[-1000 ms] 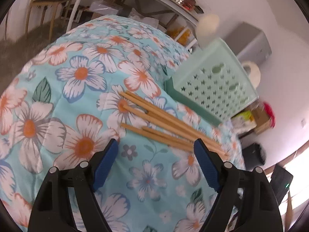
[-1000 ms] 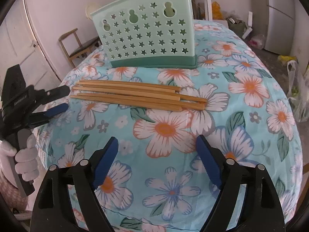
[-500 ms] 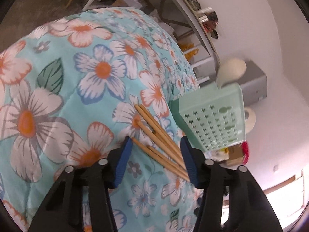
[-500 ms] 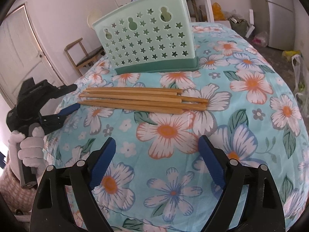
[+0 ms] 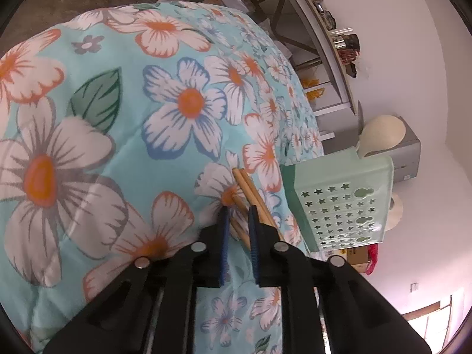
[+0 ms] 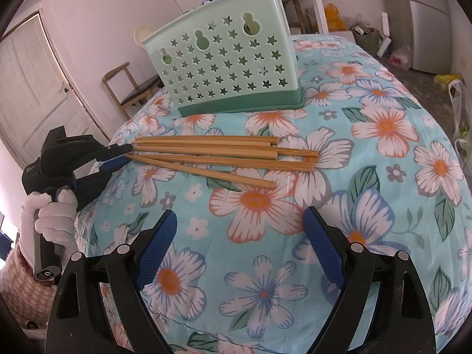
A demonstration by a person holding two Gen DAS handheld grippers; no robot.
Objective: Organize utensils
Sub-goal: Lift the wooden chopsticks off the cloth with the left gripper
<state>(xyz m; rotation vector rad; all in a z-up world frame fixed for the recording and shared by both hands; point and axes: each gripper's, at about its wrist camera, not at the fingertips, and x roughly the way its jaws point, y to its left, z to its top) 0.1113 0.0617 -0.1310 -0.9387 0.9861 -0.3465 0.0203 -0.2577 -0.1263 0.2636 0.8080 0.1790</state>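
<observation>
At the chopsticks' [image 6: 224,155] near ends, left gripper [image 5: 237,215] is closing across them; right gripper [image 6: 240,236] gapes empty, farther off.

Chopstick [image 5: 239,230] ends behind tongs [image 5: 237,216]

My left view sits low and close over the chopsticks [image 5: 246,190], basket [image 5: 339,203] at three o'clock; my right looks from farther back, sharing both.

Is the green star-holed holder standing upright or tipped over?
Upright. The holder stands on its darker base on the flowered cloth, open rim up, behind the chopsticks.
</observation>
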